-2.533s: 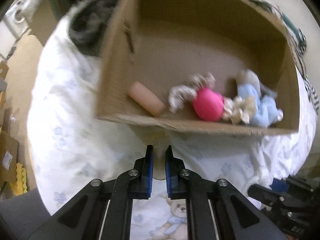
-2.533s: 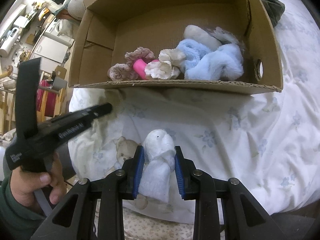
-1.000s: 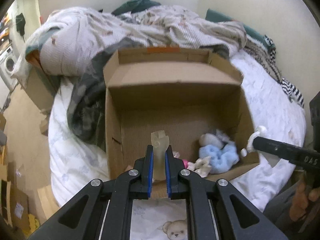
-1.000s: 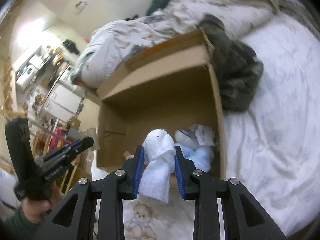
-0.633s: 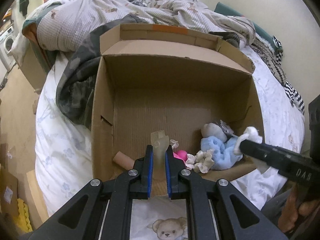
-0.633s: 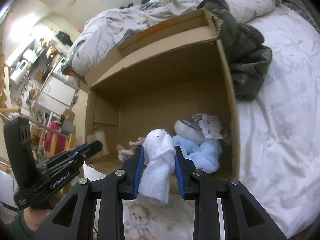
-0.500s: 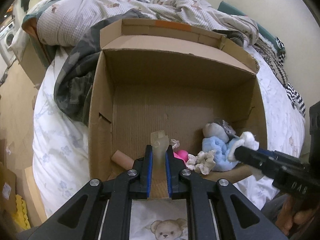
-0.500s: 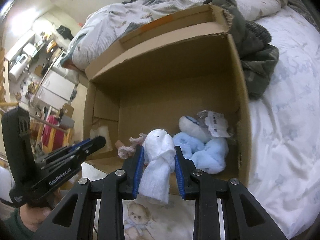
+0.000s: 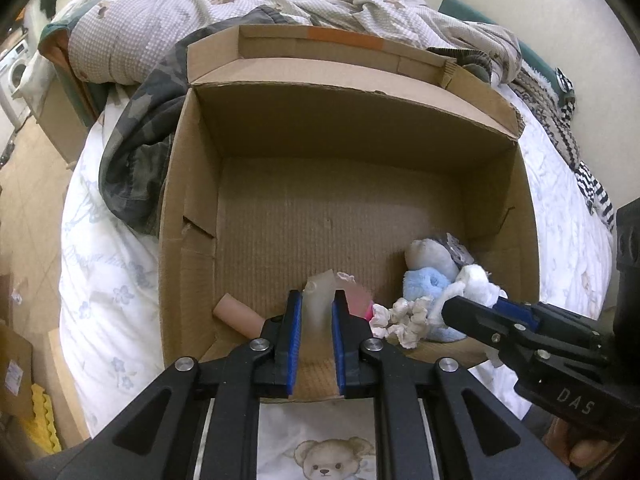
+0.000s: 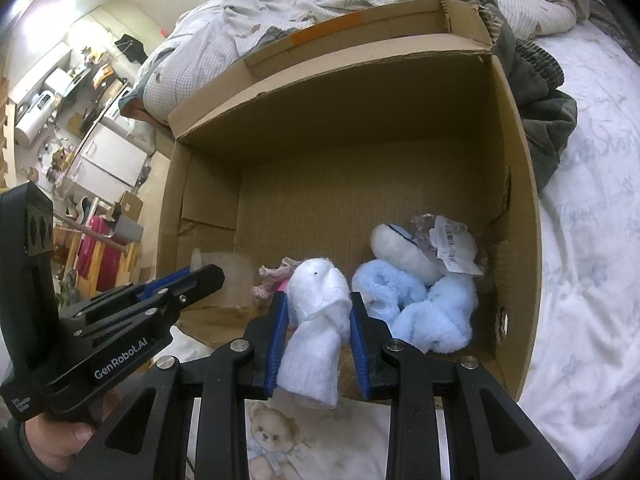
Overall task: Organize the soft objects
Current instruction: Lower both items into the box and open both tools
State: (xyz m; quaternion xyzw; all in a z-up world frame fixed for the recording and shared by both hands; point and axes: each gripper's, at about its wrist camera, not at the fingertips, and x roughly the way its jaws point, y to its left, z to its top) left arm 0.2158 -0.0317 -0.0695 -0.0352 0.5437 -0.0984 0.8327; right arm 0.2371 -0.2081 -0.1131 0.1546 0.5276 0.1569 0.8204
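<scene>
An open cardboard box stands on the bed. My left gripper is shut on a pale translucent soft piece, held over the box's near edge; it also shows in the right wrist view. My right gripper is shut on a white plush toy, held over the near edge; the toy also shows in the left wrist view. Inside lie a blue plush, a white-grey plush, a pink ball, a cream scrunchie and a peach roll.
The box sits on a white floral bedsheet with a teddy bear print. Dark clothing lies beside the box on both sides. A crumpled checked duvet is behind it. The floor drops off at the left.
Both grippers rose from the sheet and moved forward over the box's near edge, each still holding its item. The view now looks down into the box.
</scene>
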